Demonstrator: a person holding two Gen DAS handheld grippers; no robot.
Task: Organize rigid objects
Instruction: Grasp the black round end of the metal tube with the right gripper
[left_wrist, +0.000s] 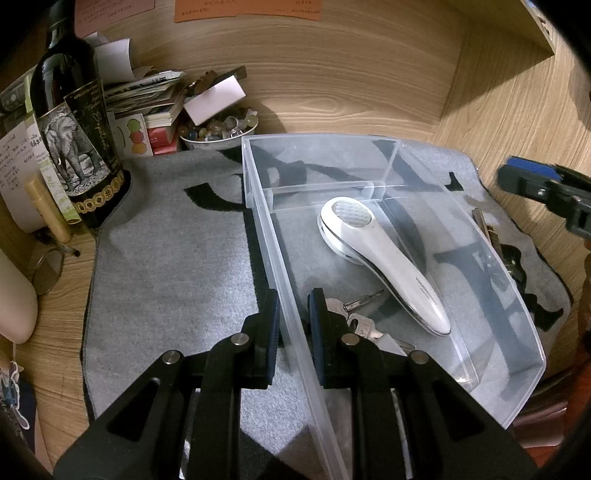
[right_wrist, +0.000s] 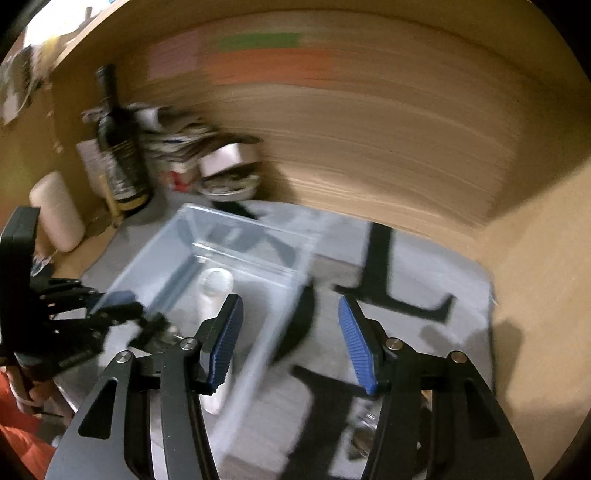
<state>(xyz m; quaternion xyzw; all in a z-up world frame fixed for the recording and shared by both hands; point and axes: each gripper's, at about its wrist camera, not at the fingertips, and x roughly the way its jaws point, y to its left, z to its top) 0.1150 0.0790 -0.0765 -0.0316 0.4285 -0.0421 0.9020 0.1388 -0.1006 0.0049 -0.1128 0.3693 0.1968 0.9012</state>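
Left tool (left_wrist: 293, 325) clamps clear bin (left_wrist: 369, 140) wall: light, stiff, slippery. Right tool (right_wrist: 291, 339) open, empty. Loose keys (left_wrist: 491, 236): pinch the bunch.

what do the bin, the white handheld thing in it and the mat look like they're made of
Bin: clear rigid plastic, glossy; the mat's pattern shows through its walls.
White handheld thing: hard moulded plastic, smooth and semi-gloss, with a shiny dark trim line and a textured mesh-like patch on its head; that patch's material is unclear.
Mat: grey fabric, probably felt or short-pile cloth, matte and fuzzy with black shapes.
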